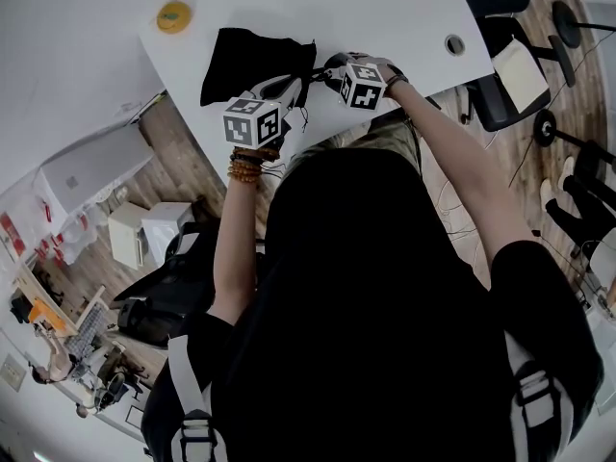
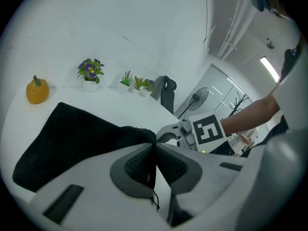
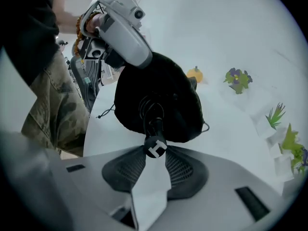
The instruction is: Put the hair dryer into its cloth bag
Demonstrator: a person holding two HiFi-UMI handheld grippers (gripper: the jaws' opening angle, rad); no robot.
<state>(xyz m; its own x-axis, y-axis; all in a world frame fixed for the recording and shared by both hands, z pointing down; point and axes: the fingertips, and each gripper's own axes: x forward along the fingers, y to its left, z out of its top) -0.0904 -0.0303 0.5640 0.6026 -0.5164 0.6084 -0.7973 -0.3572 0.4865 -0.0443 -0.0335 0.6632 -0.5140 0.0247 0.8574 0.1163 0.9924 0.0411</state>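
Plainly, the left tongs (image 2: 155,147) are shut tight on a fold of the black cloth bag (image 2: 72,138) at its mouth. A thin drawstring (image 2: 155,198) hangs down between the two pads. From that pinch the rest of the bag lies flat on the white bench (image 1: 385,17), spreading ahead of the left tongs and off to their left.

The right tongs (image 3: 155,153) face the bag's mouth from the other side, just beside the left tongs, and point steeply down. Their jaws stand narrowly apart. Between the tips sits a small round black cap with a white mark (image 3: 155,148), and the pads close in on it from both sides. A short dark stem runs from this cap straight into the open mouth of the bag. There the hair dryer (image 3: 153,121) shows only as that stem and a dark coil around it. The rest of it fills the bag, which bulges round just ahead of the right tongs. Whether the cap is the end of the handle or of the cord cannot be told.

Beyond the bag, well clear of both tongs, an orange fruit (image 2: 37,90) rests on the bench. A row of small potted plants (image 2: 89,71) stands further along to its right.
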